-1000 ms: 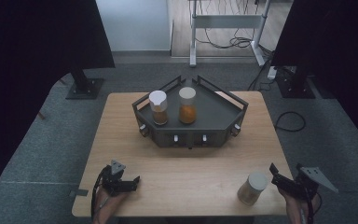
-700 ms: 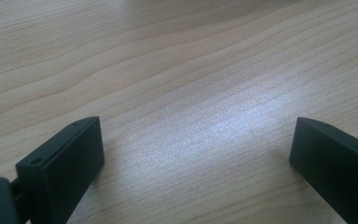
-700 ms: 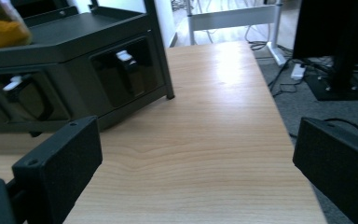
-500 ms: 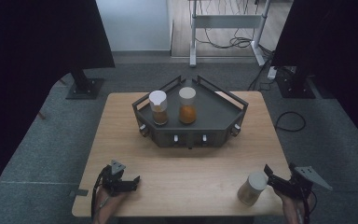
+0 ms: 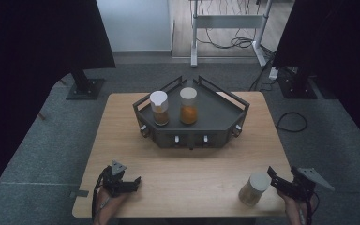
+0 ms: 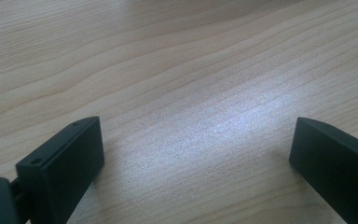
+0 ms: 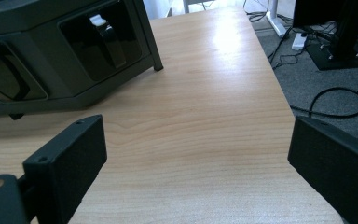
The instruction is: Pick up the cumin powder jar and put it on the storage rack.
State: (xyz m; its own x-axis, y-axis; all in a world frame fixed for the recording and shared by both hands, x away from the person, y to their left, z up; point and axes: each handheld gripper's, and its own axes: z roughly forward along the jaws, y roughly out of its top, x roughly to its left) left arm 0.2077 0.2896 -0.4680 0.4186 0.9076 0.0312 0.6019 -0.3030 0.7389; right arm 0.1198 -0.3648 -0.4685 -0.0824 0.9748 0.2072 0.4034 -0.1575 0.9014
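A dark grey tray (image 5: 225,112) stands at the back middle of the wooden table (image 5: 192,159). On it are a white-lidded jar of brown contents (image 5: 159,108) and a jar of orange contents (image 5: 188,107). A third jar with a pale lid (image 5: 255,188) stands alone near the front right edge. My right gripper (image 5: 274,180) is open just right of that jar, apart from it; in its own view the right gripper (image 7: 198,154) spans bare wood with the tray's front wall (image 7: 70,56) ahead at the left. My left gripper (image 5: 135,184) lies open at the front left, and the left gripper (image 6: 196,154) frames bare tabletop.
The table's right edge (image 7: 279,88) drops to grey carpet with a black cable loop (image 7: 340,100). Dark monitor stands (image 5: 82,86) and a white desk frame (image 5: 194,42) stand on the floor behind the table. Open wood lies between the tray and both grippers.
My right gripper has slid a little to the left, closer to the pale-lidded jar. The left gripper and the jars have stayed where they were.
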